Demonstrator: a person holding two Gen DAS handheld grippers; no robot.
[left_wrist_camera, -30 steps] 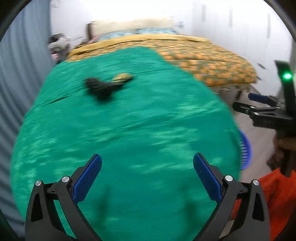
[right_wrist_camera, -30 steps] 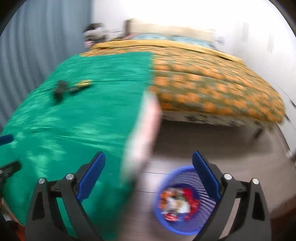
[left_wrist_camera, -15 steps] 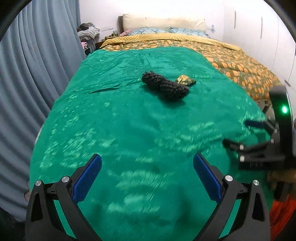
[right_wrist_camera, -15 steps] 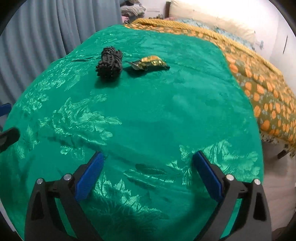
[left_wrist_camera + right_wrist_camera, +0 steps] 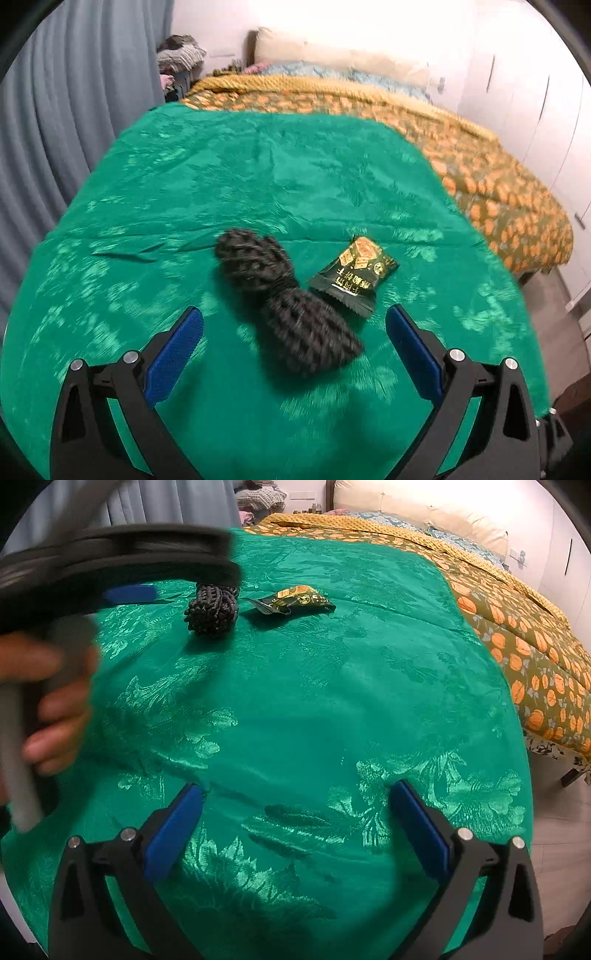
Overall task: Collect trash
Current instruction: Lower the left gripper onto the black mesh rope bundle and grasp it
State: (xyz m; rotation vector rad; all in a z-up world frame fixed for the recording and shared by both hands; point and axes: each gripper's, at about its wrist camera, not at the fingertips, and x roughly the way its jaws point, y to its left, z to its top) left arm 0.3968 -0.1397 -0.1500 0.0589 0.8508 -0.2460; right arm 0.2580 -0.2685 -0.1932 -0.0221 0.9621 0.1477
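Observation:
A black knitted bundle (image 5: pixel 284 299) lies on the green bedspread (image 5: pixel 258 177). A dark green and gold snack wrapper (image 5: pixel 354 277) lies just right of it. My left gripper (image 5: pixel 293 332) is open, its fingers on either side of the bundle's near end, close above the bedspread. In the right wrist view the bundle (image 5: pixel 212 607) and wrapper (image 5: pixel 295 600) lie far ahead. My right gripper (image 5: pixel 295 808) is open and empty over the bedspread (image 5: pixel 332 701). The left gripper's body and the hand on it (image 5: pixel 55 701) fill that view's left side.
An orange-patterned quilt (image 5: pixel 480 173) covers the bed's right side and head end, with pillows (image 5: pixel 332 51) behind. Grey curtains (image 5: pixel 55 129) hang on the left. Pale floor (image 5: pixel 561 830) shows past the bed's right edge.
My left gripper has moved forward to the black bundle, which now sits between its fingers. My right gripper has stayed over the near bedspread, and the left gripper now crosses its view.

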